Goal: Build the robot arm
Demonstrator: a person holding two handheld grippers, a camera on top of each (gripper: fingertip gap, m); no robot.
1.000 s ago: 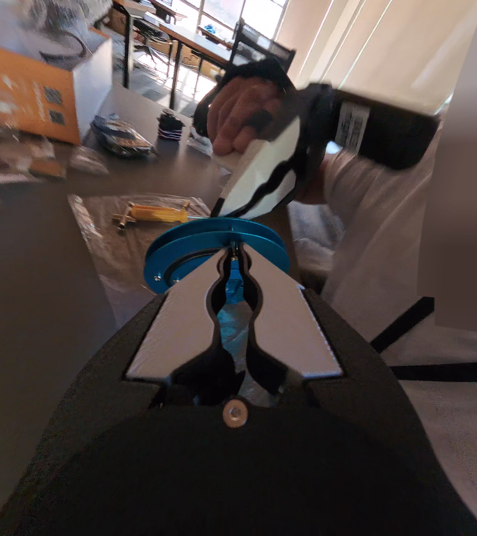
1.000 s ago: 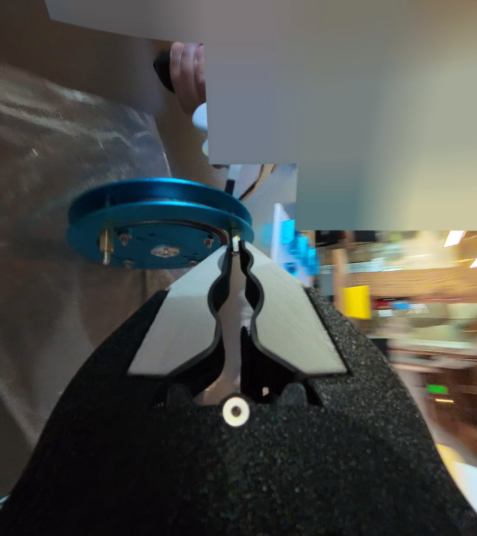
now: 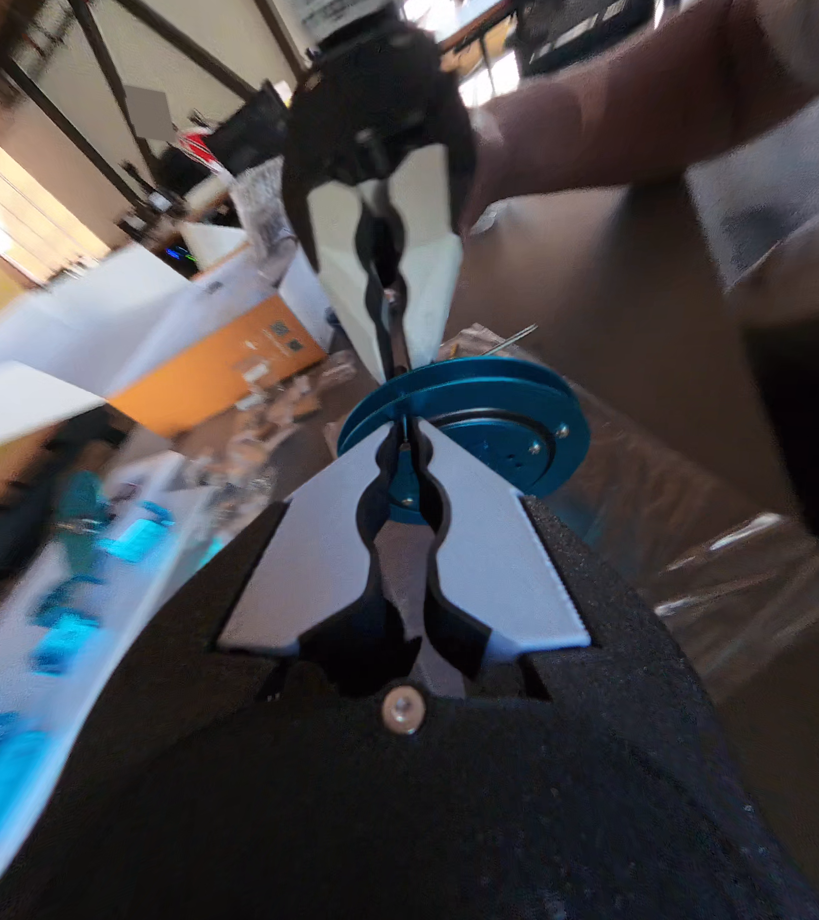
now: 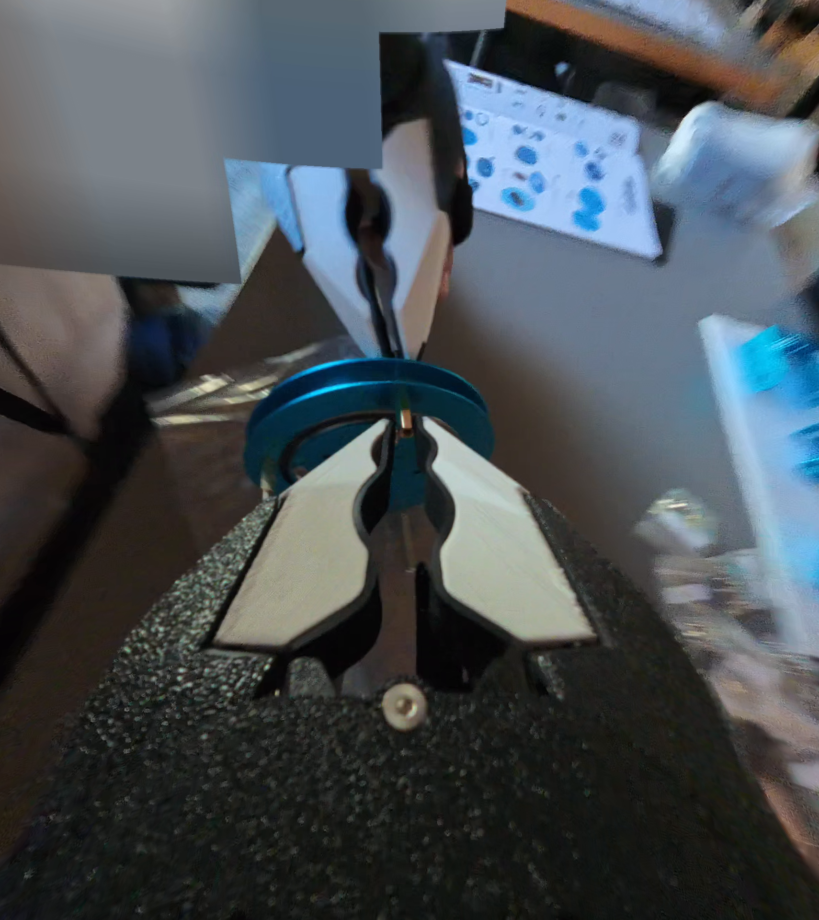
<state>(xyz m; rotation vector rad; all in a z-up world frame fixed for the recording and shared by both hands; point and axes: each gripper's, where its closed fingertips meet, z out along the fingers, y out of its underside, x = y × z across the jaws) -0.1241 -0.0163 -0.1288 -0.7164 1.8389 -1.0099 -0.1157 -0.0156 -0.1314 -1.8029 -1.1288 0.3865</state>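
Observation:
A blue metal double disc [image 3: 477, 398] with small screws and a brass post is held tilted between both grippers, above the brown table. My left gripper [image 3: 405, 429] is shut on the disc's near rim. The right gripper [image 3: 396, 369] faces it from the far side, shut on the opposite rim. In the right wrist view, my right gripper [image 4: 405, 429] pinches the disc [image 4: 328, 398] at a short brass post [image 4: 404, 422]. The left gripper [image 4: 396, 354] is opposite it. Both views are blurred by motion.
A crinkled clear plastic sheet [image 3: 656, 503] lies on the table under the disc. An orange and white box [image 3: 228, 358] stands to the left. A printed white sheet [image 4: 557, 164] and a white box with blue pictures [image 4: 795, 473] lie nearby. A person's forearm [image 3: 621, 109] reaches in. The tips of both grippers are at nearly the same place.
Both grippers have swung round with the disc still held. The disc now tilts and shows its screwed face to the left view. The two grippers now face each other across it.

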